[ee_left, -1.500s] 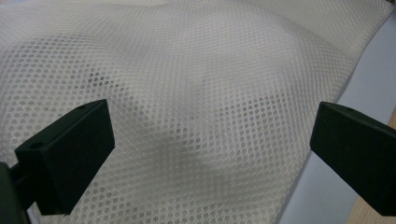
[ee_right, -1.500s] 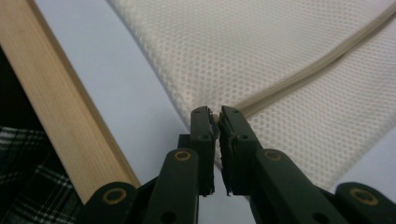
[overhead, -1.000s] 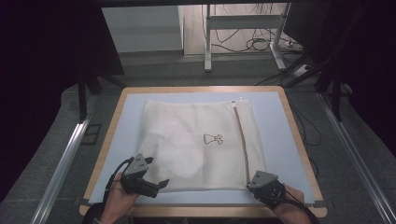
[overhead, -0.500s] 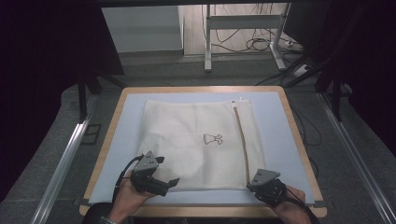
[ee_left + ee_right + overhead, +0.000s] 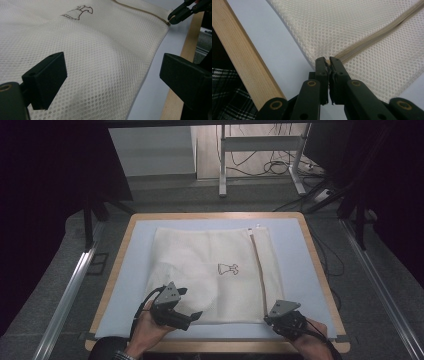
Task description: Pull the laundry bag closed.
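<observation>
A cream mesh bag [image 5: 210, 270] with a small dress emblem [image 5: 227, 268] and a tan zipper [image 5: 258, 270] lies flat on the pale blue mat. My left gripper [image 5: 192, 316] hovers over the bag's near left part. In the left gripper view its jaws [image 5: 112, 72] stand wide, having just closed a little, with mesh [image 5: 100, 45] below them and nothing pinched. My right gripper [image 5: 270, 319] is at the bag's near right corner. There the right gripper [image 5: 327, 62] is shut on the bag's edge where the zipper [image 5: 377, 37] ends. From the left gripper view, the right gripper [image 5: 175, 16] is at that corner.
The mat [image 5: 135, 285] sits inside a wooden table rim [image 5: 320, 270]. Metal rails run along both sides on the floor. A desk frame and cables [image 5: 270, 165] stand beyond the table's far edge.
My left hand has slid to the right along the bag's near edge, onto the mesh. The right gripper has kept still on the corner.
</observation>
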The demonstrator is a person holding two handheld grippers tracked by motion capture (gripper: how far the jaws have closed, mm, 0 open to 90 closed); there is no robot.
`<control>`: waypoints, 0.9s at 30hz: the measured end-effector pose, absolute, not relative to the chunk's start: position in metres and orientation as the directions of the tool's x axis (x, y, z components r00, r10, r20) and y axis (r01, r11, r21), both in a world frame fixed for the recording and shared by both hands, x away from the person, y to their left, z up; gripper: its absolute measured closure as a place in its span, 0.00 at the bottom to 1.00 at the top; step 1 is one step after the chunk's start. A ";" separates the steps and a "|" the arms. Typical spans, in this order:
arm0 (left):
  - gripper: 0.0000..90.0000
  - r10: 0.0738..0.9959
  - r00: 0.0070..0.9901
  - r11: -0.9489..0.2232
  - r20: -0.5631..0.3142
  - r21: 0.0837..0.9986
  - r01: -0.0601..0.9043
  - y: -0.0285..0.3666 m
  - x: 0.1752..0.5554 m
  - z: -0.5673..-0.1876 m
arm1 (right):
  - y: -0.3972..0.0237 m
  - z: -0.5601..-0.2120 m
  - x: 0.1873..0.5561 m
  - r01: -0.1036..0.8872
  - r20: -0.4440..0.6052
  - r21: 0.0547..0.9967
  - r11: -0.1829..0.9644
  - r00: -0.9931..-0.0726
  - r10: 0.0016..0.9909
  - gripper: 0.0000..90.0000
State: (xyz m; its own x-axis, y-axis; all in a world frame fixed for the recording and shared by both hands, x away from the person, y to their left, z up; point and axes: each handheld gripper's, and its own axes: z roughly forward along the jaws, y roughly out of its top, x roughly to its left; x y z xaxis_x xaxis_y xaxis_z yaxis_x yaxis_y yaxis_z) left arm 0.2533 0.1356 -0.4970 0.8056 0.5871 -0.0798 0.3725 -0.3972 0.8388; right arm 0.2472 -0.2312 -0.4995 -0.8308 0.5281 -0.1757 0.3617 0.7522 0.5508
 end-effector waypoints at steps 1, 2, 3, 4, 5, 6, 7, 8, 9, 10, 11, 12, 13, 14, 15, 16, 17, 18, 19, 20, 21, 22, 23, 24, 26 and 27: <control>0.08 0.578 0.812 -0.393 -0.085 0.843 0.368 0.132 0.254 -0.497 | -0.231 -0.500 0.247 0.361 -0.178 0.550 0.753 -0.831 0.528 0.95; 0.09 0.574 0.815 -0.394 -0.085 0.844 0.365 0.130 0.254 -0.497 | -0.231 -0.500 0.247 0.360 -0.177 0.551 0.753 -0.831 0.527 0.95; 0.09 0.569 0.818 -0.398 -0.082 0.844 0.361 0.128 0.254 -0.497 | -0.231 -0.500 0.247 0.360 -0.176 0.551 0.753 -0.831 0.527 0.95; 0.10 0.565 0.821 -0.400 -0.080 0.844 0.357 0.126 0.255 -0.497 | -0.231 -0.500 0.247 0.361 -0.176 0.551 0.752 -0.831 0.527 0.95; 0.10 0.559 0.825 -0.400 -0.082 0.845 0.355 0.124 0.255 -0.497 | -0.231 -0.500 0.248 0.361 -0.175 0.552 0.752 -0.831 0.528 0.95; 0.10 0.551 0.830 -0.401 -0.086 0.845 0.354 0.122 0.256 -0.497 | -0.231 -0.500 0.248 0.361 -0.175 0.552 0.752 -0.831 0.527 0.95; 0.10 0.551 0.830 -0.401 -0.086 0.845 0.354 0.122 0.256 -0.497 | -0.231 -0.500 0.248 0.361 -0.176 0.551 0.752 -0.831 0.528 0.94; 0.10 0.545 0.834 -0.400 -0.090 0.846 0.353 0.119 0.257 -0.497 | -0.231 -0.500 0.248 0.361 -0.176 0.551 0.752 -0.831 0.528 0.94; 0.11 0.532 0.842 -0.405 -0.093 0.845 0.349 0.114 0.259 -0.498 | -0.231 -0.500 0.248 0.360 -0.180 0.551 0.753 -0.830 0.528 0.94; 0.12 0.523 0.848 -0.412 -0.092 0.843 0.345 0.111 0.260 -0.498 | -0.231 -0.500 0.248 0.360 -0.181 0.551 0.753 -0.829 0.529 0.94; 0.12 0.516 0.851 -0.416 -0.093 0.842 0.344 0.108 0.261 -0.498 | -0.231 -0.500 0.248 0.361 -0.180 0.552 0.752 -0.829 0.529 0.94; 0.13 0.516 0.851 -0.416 -0.093 0.842 0.344 0.108 0.261 -0.498 | -0.231 -0.500 0.248 0.361 -0.180 0.552 0.752 -0.829 0.529 0.94; 0.13 0.494 0.863 -0.417 -0.102 0.844 0.338 0.102 0.263 -0.499 | -0.231 -0.500 0.248 0.363 -0.176 0.553 0.750 -0.829 0.531 0.94; 0.14 0.481 0.870 -0.415 -0.111 0.845 0.337 0.099 0.265 -0.499 | -0.231 -0.500 0.248 0.366 -0.172 0.555 0.747 -0.829 0.533 0.94; 0.14 0.472 0.874 -0.416 -0.114 0.846 0.335 0.096 0.266 -0.499 | -0.231 -0.500 0.248 0.367 -0.170 0.555 0.746 -0.829 0.533 0.94; 0.15 0.472 0.874 -0.416 -0.114 0.846 0.335 0.096 0.266 -0.499 | -0.231 -0.500 0.248 0.367 -0.170 0.555 0.746 -0.829 0.533 0.94; 0.17 0.454 0.883 -0.420 -0.114 0.847 0.325 0.090 0.267 -0.499 | -0.231 -0.500 0.248 0.369 -0.167 0.556 0.745 -0.828 0.535 0.94; 0.17 0.454 0.883 -0.420 -0.114 0.847 0.325 0.090 0.267 -0.499 | -0.231 -0.500 0.248 0.370 -0.166 0.556 0.745 -0.828 0.535 0.94; 0.19 0.444 0.889 -0.430 -0.109 0.845 0.318 0.084 0.269 -0.500 | -0.232 -0.500 0.248 0.370 -0.165 0.555 0.745 -0.829 0.535 0.94; 0.20 0.444 0.889 -0.430 -0.109 0.845 0.318 0.084 0.269 -0.500 | -0.232 -0.500 0.248 0.370 -0.165 0.555 0.745 -0.829 0.535 0.94; 0.20 0.437 0.893 -0.436 -0.105 0.844 0.313 0.080 0.270 -0.500 | -0.232 -0.500 0.248 0.369 -0.166 0.555 0.745 -0.829 0.534 0.94; 0.23 0.427 0.898 -0.446 -0.100 0.841 0.306 0.075 0.271 -0.502 | -0.232 -0.500 0.248 0.368 -0.167 0.554 0.747 -0.830 0.533 0.94; 0.24 0.427 0.898 -0.446 -0.100 0.841 0.306 0.075 0.271 -0.502 | -0.232 -0.500 0.248 0.368 -0.167 0.554 0.747 -0.830 0.533 0.94; 0.24 0.419 0.903 -0.452 -0.098 0.839 0.301 0.072 0.272 -0.502 | -0.231 -0.501 0.248 0.368 -0.168 0.555 0.746 -0.829 0.534 0.94; 0.28 0.394 0.913 -0.461 -0.105 0.837 0.295 0.064 0.274 -0.504 | -0.231 -0.501 0.248 0.367 -0.169 0.553 0.748 -0.830 0.532 0.94; 0.30 0.394 0.913 -0.461 -0.105 0.837 0.295 0.064 0.274 -0.504 | -0.231 -0.501 0.248 0.367 -0.169 0.553 0.748 -0.830 0.532 0.94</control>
State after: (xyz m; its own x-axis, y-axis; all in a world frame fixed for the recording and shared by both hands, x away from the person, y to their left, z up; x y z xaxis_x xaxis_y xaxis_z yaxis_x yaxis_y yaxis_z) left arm 0.2737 0.0638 -0.5043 0.9130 0.3941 -0.1052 0.2953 -0.4607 0.8370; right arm 0.2484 -0.2312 -0.5007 -0.8297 0.5321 -0.1688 0.3671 0.7479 0.5531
